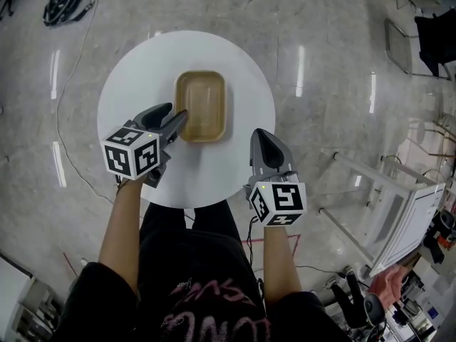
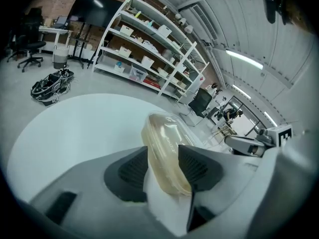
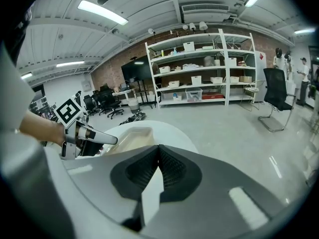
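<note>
A tan, shallow rectangular container (image 1: 201,105) lies flat at the middle of a round white table (image 1: 128,91). My left gripper (image 1: 178,111) reaches it from the lower left and straddles its left wall, one finger over the rim and one outside. In the left gripper view the container (image 2: 164,138) fills the gap of the left gripper (image 2: 167,168) and touches both pads. My right gripper (image 1: 262,135) hovers over the table's right side, apart from the container, its jaws pressed together on nothing. The right gripper view shows that gripper (image 3: 158,153) shut, with the container (image 3: 132,136) and left gripper (image 3: 99,137) beyond.
A coil of black cables (image 1: 68,2) lies on the grey floor at the far left. A white frame (image 1: 385,205) stands on the floor to the right. White shelving (image 3: 204,68) lines the brick wall, with an office chair (image 3: 276,96) beside it.
</note>
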A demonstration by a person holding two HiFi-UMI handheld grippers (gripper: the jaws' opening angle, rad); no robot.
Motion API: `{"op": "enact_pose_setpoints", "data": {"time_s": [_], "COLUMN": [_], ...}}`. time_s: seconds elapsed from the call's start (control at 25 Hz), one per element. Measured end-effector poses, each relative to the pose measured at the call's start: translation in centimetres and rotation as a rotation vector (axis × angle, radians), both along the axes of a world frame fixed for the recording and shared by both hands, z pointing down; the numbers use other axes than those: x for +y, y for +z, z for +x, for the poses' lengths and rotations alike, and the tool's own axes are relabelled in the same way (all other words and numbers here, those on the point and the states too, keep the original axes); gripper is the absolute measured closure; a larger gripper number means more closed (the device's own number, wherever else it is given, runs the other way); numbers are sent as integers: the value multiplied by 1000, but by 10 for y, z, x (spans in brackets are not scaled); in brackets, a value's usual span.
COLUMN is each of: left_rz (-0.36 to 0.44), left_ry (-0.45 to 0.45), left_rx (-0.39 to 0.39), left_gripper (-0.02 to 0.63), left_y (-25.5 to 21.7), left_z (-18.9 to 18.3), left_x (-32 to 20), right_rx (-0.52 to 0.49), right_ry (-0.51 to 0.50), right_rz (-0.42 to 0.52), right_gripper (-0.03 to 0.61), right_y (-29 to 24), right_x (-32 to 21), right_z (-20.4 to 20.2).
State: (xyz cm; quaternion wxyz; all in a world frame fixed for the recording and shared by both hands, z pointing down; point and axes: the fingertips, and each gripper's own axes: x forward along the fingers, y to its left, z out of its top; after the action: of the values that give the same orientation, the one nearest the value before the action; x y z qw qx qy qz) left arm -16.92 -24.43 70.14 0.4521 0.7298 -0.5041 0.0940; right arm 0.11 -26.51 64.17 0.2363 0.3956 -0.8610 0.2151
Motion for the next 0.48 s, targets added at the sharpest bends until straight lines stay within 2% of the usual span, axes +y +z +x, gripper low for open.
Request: {"op": "enact_pose_setpoints", "data": {"time_s": [0.16, 0.48], "left_rz": [4, 20], "left_ry": [8, -1], "left_rx": [20, 13], "left_gripper": [453, 469], "left_y": [1, 2], "left_z": [0, -3], "left_x": [-1, -3], "right_rx": [2, 4], "right_ry": [0, 12], "right_rz": [5, -1], "right_gripper": [569, 569], "right_y": [2, 9], "right_x": [-5, -5], "right_z": [-4, -2]}}
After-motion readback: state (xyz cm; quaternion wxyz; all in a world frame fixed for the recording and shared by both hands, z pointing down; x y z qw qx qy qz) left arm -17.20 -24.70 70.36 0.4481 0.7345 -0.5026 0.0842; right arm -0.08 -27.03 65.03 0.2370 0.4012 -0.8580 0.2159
